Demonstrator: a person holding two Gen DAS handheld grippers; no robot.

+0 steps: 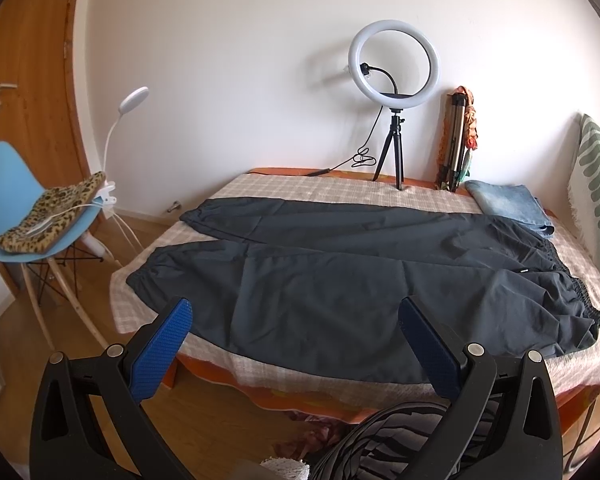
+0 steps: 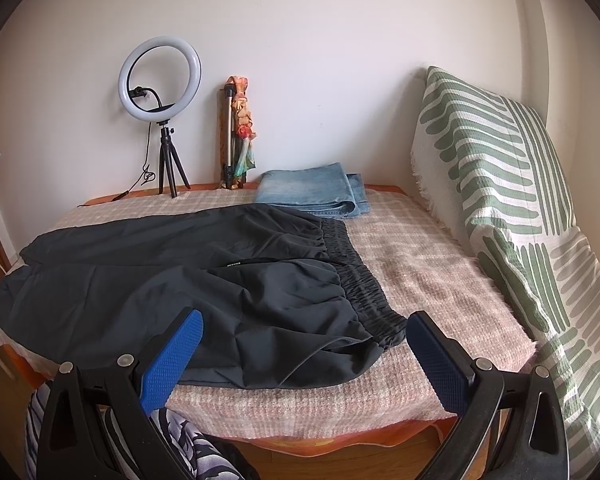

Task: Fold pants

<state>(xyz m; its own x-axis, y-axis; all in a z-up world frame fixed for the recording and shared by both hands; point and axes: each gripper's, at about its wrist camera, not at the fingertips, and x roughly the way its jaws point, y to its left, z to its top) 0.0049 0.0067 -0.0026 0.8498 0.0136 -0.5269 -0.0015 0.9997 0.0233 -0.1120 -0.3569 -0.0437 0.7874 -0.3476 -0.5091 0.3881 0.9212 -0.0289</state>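
Black pants (image 1: 340, 272) lie spread flat across the checked bed cover (image 1: 308, 192), legs toward the left with gathered cuffs, elastic waistband (image 2: 356, 276) toward the right. My left gripper (image 1: 296, 320) hovers open over the near leg at the bed's front edge, holding nothing. Over the pants' near waist corner my right gripper (image 2: 306, 332) is also open and empty, its blue pads (image 2: 172, 360) wide apart. The pants (image 2: 180, 272) look unfolded, both legs side by side.
Folded blue jeans (image 2: 312, 194) rest at the back of the bed. A ring light on a tripod (image 1: 394, 68) and a folded tripod (image 1: 458, 140) stand against the wall. A green-striped cushion (image 2: 512, 208) leans on the right; a blue chair (image 1: 24, 208) stands left.
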